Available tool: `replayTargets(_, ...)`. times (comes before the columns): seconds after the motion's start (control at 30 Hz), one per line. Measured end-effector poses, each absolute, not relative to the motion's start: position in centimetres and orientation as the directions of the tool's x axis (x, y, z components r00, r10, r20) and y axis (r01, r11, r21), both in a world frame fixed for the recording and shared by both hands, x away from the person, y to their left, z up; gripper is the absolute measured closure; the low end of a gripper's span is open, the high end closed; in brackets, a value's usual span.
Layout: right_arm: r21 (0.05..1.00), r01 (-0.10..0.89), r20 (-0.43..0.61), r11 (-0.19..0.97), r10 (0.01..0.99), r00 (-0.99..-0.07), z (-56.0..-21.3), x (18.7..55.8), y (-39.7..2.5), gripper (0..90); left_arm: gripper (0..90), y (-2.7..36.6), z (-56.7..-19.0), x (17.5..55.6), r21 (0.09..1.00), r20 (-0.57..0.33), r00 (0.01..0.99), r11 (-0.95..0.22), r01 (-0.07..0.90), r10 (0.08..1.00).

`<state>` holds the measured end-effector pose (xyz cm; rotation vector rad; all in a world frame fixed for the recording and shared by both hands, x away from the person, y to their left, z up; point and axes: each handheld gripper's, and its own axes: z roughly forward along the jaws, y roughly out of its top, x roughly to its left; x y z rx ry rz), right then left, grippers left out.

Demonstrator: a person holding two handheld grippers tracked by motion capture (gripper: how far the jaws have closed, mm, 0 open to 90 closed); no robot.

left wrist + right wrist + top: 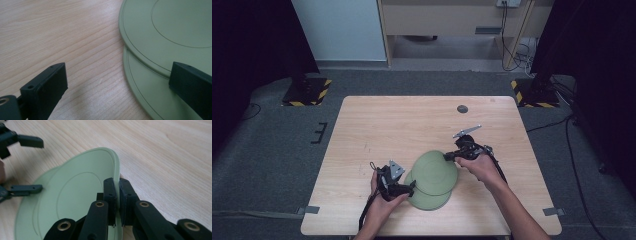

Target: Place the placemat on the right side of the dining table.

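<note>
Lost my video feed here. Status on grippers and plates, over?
Right gripper shut on top plate rim. Left gripper open beside bottom plate. Plates overlap on table; nothing blocking.

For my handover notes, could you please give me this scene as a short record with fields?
Surface: wooden table
Top plate: green plate, overlapping the lower one, rim raised at the right gripper
Lower plate: green plate, flat on the table
Right gripper: jaws clamped on the top plate's rim
Left gripper: jaws wide apart at the plates' left edge, gripping nothing
Other: round dark disc near the far edge
</note>
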<state>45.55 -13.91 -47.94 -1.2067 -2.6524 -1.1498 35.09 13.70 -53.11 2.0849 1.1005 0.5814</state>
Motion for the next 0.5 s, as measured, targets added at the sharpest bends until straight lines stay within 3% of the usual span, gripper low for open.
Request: replayTargets(0.5,0.693,0.617,0.303,0.372,0.627,-0.718,-44.0,44.5,-14.8,86.0,1.9,14.5,-53.0,35.3,0.749,0.038,0.535,-0.378,0.544,0.844)
